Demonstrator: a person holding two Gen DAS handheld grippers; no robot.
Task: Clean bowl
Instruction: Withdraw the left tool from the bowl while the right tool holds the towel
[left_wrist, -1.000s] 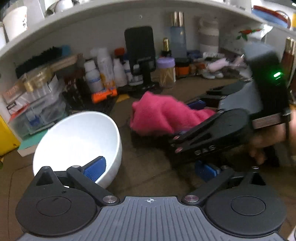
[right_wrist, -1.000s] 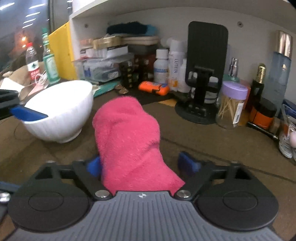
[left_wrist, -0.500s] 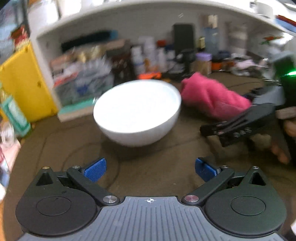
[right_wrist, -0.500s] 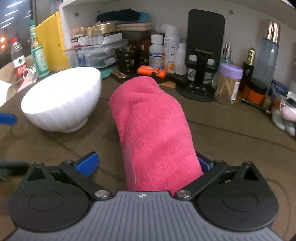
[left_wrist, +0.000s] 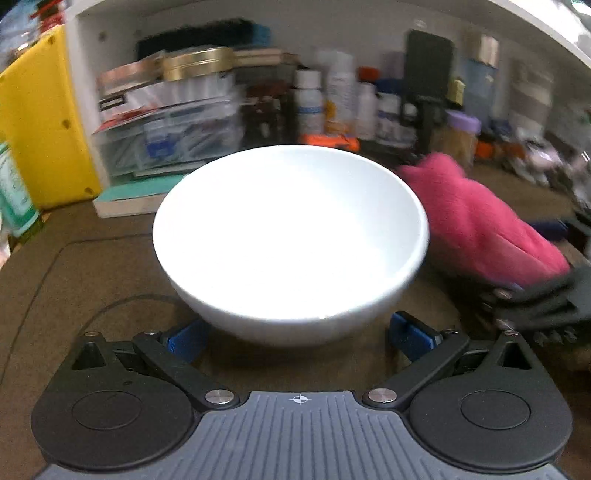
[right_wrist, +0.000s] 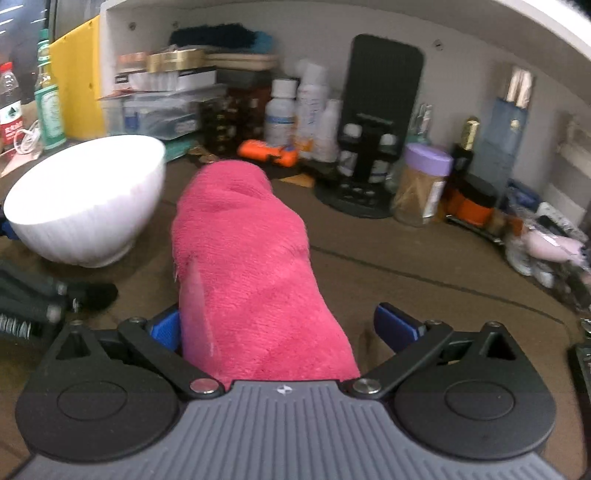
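Observation:
A white bowl (left_wrist: 291, 236) stands upright on the brown table, straight ahead in the left wrist view; it also shows at the left of the right wrist view (right_wrist: 85, 199). My left gripper (left_wrist: 297, 338) is open, its blue pads either side of the bowl's base and apart from it. A pink towel (right_wrist: 247, 266) lies rolled on the table between the fingers of my right gripper (right_wrist: 284, 325), which is open; the left pad touches the towel, the right pad stands clear. The towel shows right of the bowl in the left wrist view (left_wrist: 476, 221).
A white shelf unit at the back holds bottles (right_wrist: 280, 110), a black phone stand (right_wrist: 376, 122), a purple-lidded jar (right_wrist: 421, 184), plastic boxes (left_wrist: 166, 129) and an orange item (right_wrist: 267, 151). A yellow panel (left_wrist: 40, 118) and green bottle (right_wrist: 48, 96) stand at the left.
My left gripper has swung round and closed in on the bowl, which now sits between its open fingers. My right gripper's jaws have widened around the towel.

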